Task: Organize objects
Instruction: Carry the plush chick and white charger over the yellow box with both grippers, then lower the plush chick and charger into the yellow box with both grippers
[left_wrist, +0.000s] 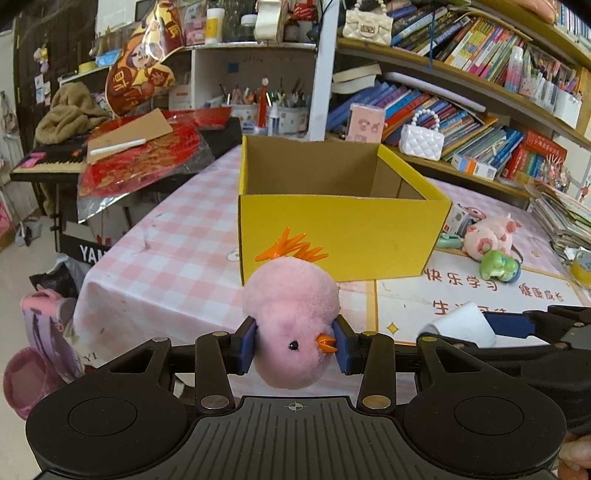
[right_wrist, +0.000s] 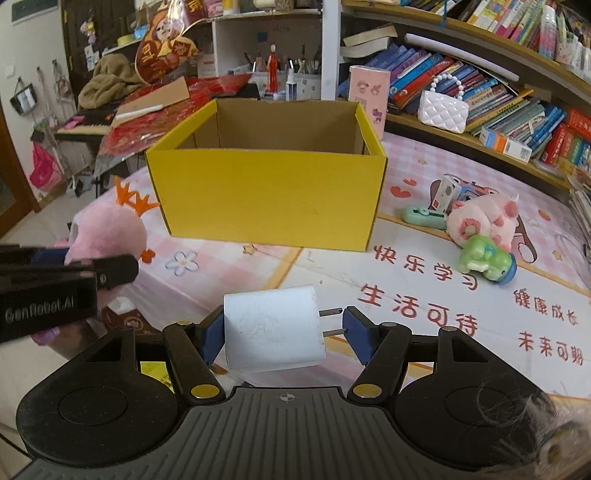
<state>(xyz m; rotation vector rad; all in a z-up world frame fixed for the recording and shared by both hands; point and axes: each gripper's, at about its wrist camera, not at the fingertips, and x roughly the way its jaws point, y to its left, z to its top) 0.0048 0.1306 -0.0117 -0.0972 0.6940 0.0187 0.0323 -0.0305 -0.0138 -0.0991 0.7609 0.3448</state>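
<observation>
Pink plush chick (left_wrist: 291, 328) clamped in left gripper (left_wrist: 294, 343), blue pads sunk into fur; soft, light, squeezes easily, best held across body, clear of orange comb. White charger plug (right_wrist: 271, 328) clamped in right gripper (right_wrist: 284, 334): rigid, smooth, prongs against one pad, may slip. Both hang before one empty yellow box (right_wrist: 269, 195). On table beyond: one pink pig plush (right_wrist: 480, 221), one green dinosaur toy (right_wrist: 484, 260).

Yellow box (right_wrist: 266, 192) open-topped, inside bare as far as I see; plush pig (right_wrist: 480, 218) and green toy (right_wrist: 484, 258) crowd its right.
</observation>
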